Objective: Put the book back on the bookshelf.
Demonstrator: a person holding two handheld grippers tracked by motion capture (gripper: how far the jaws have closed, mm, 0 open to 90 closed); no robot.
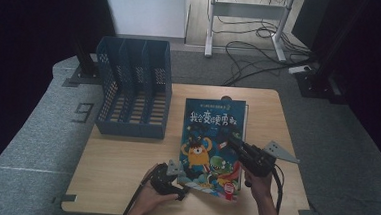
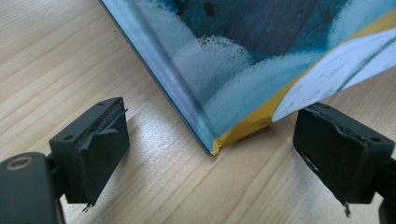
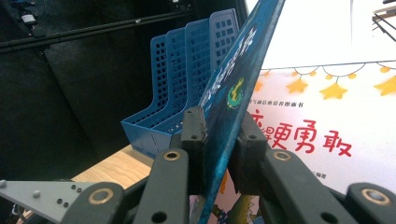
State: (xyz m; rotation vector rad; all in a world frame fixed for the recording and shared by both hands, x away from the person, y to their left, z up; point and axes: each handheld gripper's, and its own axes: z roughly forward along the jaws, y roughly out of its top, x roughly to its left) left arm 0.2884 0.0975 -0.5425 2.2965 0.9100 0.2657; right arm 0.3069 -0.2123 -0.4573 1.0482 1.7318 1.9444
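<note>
1. Picture book: lies on the worktop right of centre, near corner close to the front edge; its front cover is lifted open.
2. Right gripper: jaws closed on the raised cover's edge, pads pressing both faces.
3. Left gripper: jaws wide apart, holding nothing, straddling the book's near corner without touching.
4. Blue file rack: stands at the worktop's back left, apart from the book.

Dim room, dark edges; table lit; close views soft, glare bkgd.
</note>
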